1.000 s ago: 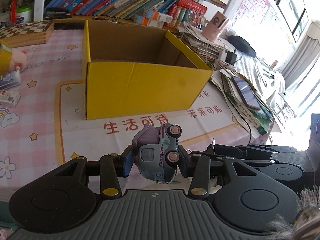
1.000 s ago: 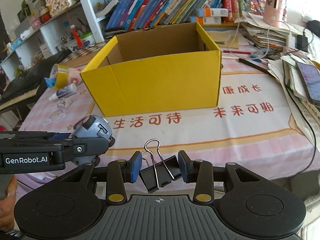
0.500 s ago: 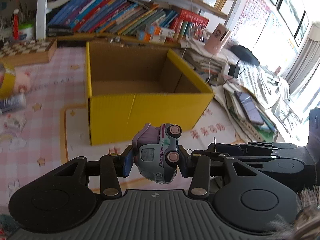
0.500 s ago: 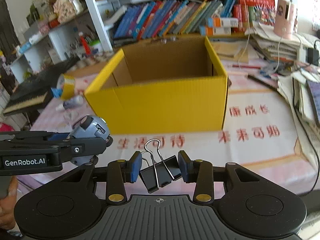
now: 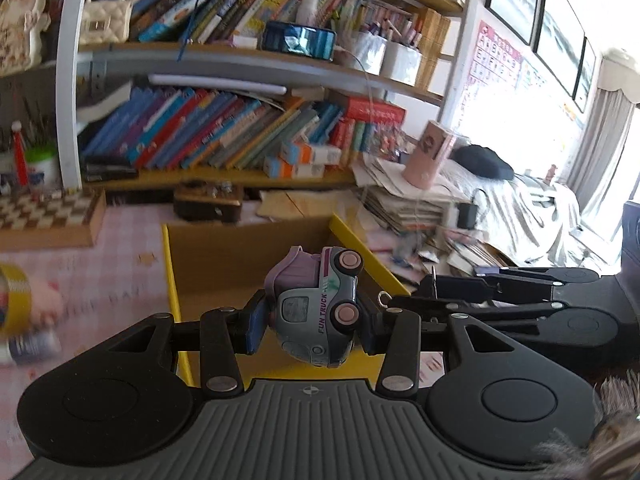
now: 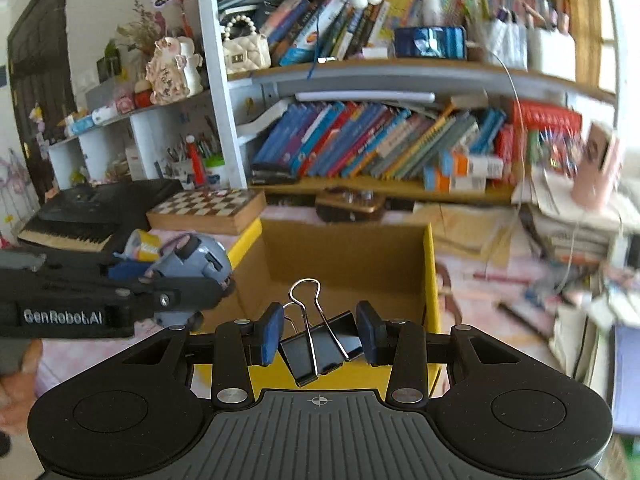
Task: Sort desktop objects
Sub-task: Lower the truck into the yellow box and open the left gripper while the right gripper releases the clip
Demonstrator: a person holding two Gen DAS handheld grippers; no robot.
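Note:
My left gripper [image 5: 310,326] is shut on a grey and purple toy truck [image 5: 318,312] and holds it above the near edge of the open yellow cardboard box [image 5: 172,276]. My right gripper [image 6: 320,336] is shut on a black binder clip [image 6: 320,346] with silver handles, also over the near edge of the box [image 6: 430,280]. The box looks empty where its brown inside shows. The left gripper with the truck [image 6: 192,264] shows at the left of the right wrist view. The right gripper [image 5: 404,300] shows at the right of the left wrist view.
A chessboard box [image 5: 48,212] and a yellow tape roll [image 5: 12,304] lie left of the box. A bookshelf full of books [image 6: 380,140] stands behind. Piles of paper [image 5: 408,204] and a pink cup [image 5: 428,156] are to the right.
Both grippers have risen and moved forward, from in front of the box to over its near edge. Each still holds its object.

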